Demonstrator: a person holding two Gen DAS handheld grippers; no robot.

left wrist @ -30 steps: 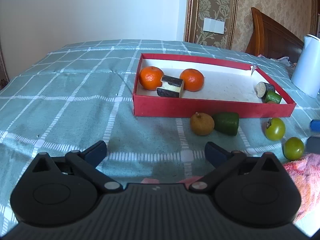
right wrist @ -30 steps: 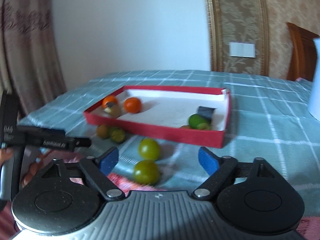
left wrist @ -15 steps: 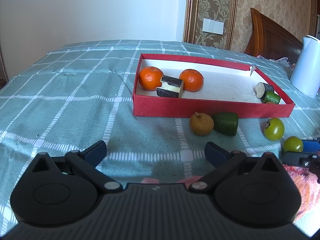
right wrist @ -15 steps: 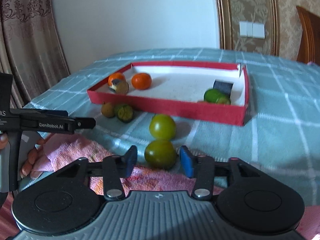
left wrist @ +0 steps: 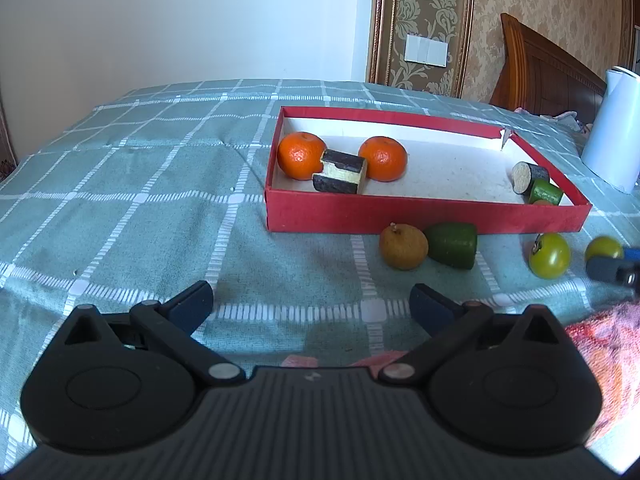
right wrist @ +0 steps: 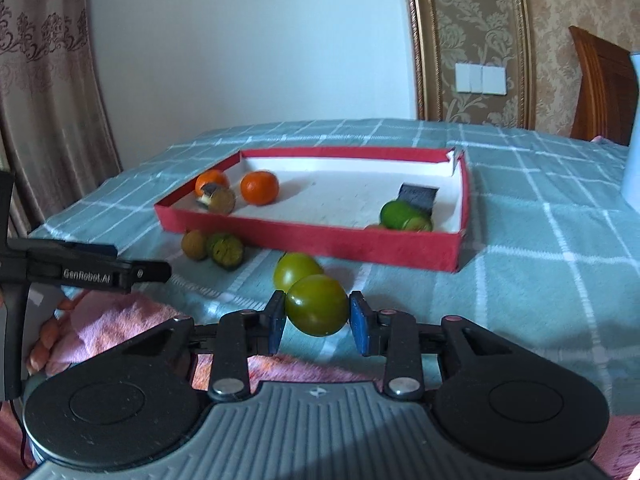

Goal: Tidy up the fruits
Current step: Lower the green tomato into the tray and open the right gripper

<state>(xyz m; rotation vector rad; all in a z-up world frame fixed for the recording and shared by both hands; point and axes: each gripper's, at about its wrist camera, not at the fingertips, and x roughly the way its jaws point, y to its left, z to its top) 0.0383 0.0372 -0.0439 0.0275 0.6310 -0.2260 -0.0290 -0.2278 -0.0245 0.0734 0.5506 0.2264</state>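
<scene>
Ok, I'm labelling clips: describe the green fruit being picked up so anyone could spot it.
Find the red tray on the checked cloth. In front of it sit two green tomatoes; the nearer green tomato is the one clamped in the right gripper, touching its free twin.

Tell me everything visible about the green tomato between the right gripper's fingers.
The green tomato is round, glossy and smooth, olive-green shading darker underneath, with a small highlight on top. It sits between the right gripper, whose blue fingers have just been closing and now press on both its sides. A second green tomato lies just behind it, short of the red box; whether they touch is unclear.
</scene>
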